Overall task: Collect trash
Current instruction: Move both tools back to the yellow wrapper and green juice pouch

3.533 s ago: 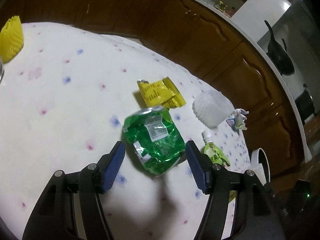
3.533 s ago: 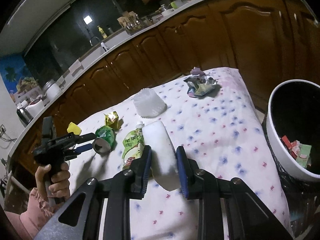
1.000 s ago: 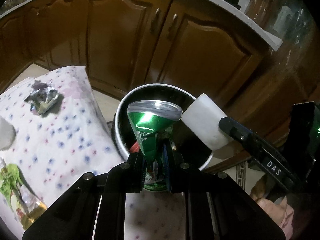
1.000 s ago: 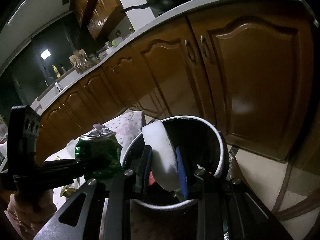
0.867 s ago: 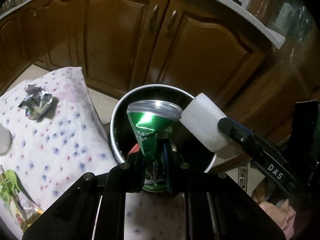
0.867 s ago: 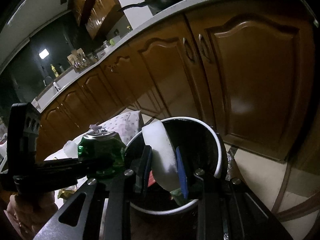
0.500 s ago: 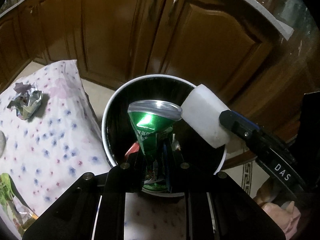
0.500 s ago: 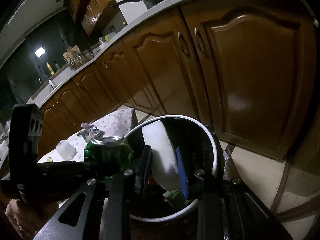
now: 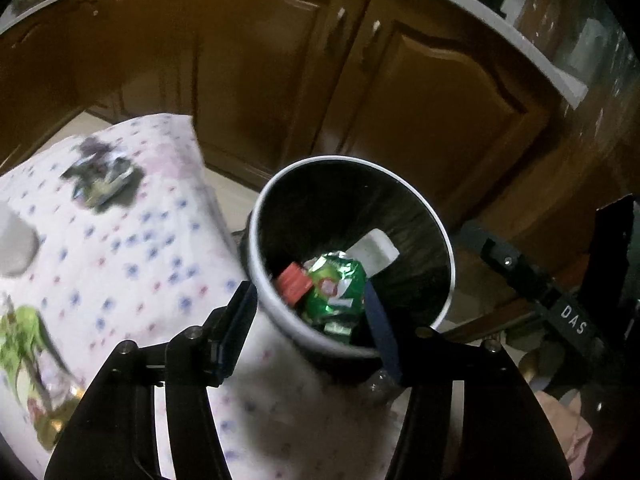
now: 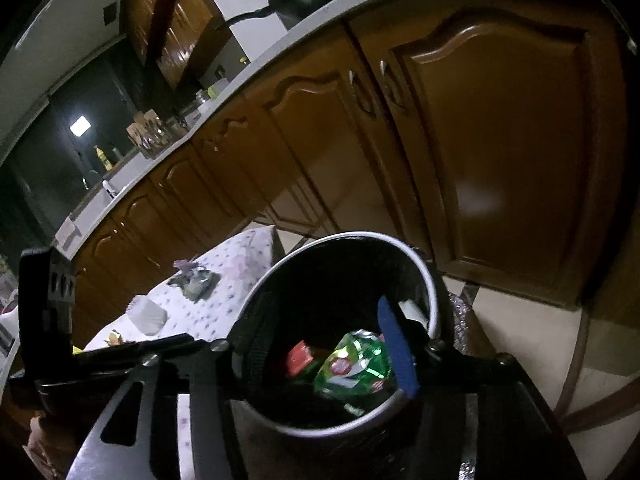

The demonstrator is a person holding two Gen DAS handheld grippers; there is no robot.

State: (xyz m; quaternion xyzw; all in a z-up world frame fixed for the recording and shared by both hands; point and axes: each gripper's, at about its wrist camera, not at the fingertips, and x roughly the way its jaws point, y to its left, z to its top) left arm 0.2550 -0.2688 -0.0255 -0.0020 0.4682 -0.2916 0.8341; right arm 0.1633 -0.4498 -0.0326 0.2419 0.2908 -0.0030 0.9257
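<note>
Left wrist: crushed can (image 9: 335, 289) top-up in bin (image 9: 420, 196)

Green can (image 9: 335, 290), white block (image 9: 373, 251), seemingly red scrap (image 9: 293, 283); black-lined bin (image 9: 436, 224).

Dim, warm kitchen light. The glossy brown wooden cabinet doors (image 10: 500, 168) carry a soft glare patch. The floral white cloth (image 9: 132, 264) looks motion-smeared, perhaps defocused too. Fisheye bending darkens every corner; a bright square lamp (image 10: 79, 125) glows far off.
</note>
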